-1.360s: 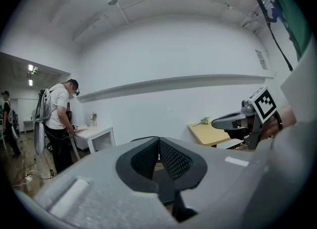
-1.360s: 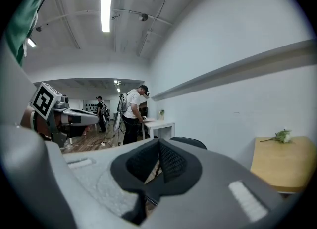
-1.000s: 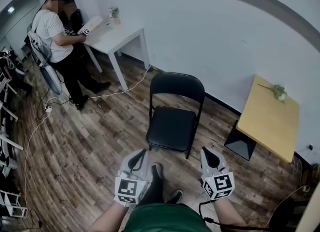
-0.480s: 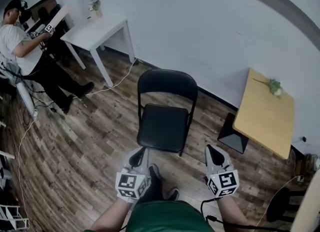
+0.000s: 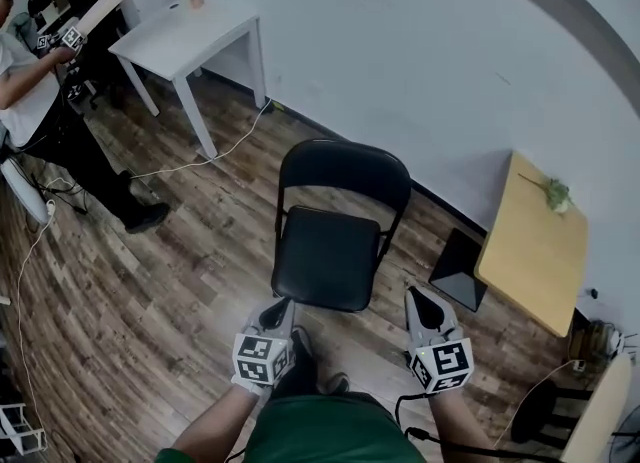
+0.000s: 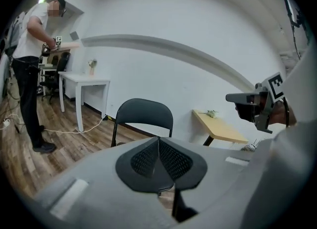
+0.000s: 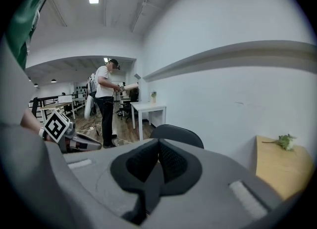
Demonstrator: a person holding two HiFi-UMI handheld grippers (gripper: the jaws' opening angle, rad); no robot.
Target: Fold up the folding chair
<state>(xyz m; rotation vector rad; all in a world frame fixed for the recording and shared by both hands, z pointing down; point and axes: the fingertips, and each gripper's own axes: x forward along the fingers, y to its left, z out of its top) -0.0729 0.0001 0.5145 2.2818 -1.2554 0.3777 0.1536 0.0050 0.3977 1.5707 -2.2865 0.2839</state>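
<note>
A black folding chair (image 5: 330, 251) stands unfolded on the wood floor, its backrest (image 5: 345, 171) toward the white wall. My left gripper (image 5: 280, 309) is shut and empty, just short of the seat's front left corner. My right gripper (image 5: 417, 301) is shut and empty too, off the seat's front right corner. Neither touches the chair. In the left gripper view the chair's backrest (image 6: 143, 114) rises beyond the closed pads (image 6: 148, 158), and the right gripper (image 6: 233, 97) shows at the right. The right gripper view has the backrest (image 7: 178, 135) past its closed pads (image 7: 171, 163).
A white table (image 5: 190, 41) stands at the back left, with a person (image 5: 40, 101) beside it and cables (image 5: 200, 161) trailing over the floor. A light wooden table (image 5: 535, 251) on a black base (image 5: 458, 269) stands to the chair's right. My feet (image 5: 300, 371) are between the grippers.
The view has swung so the chair sits closer and more central. Both grippers have come forward and down toward the seat's front edge, still shut.
</note>
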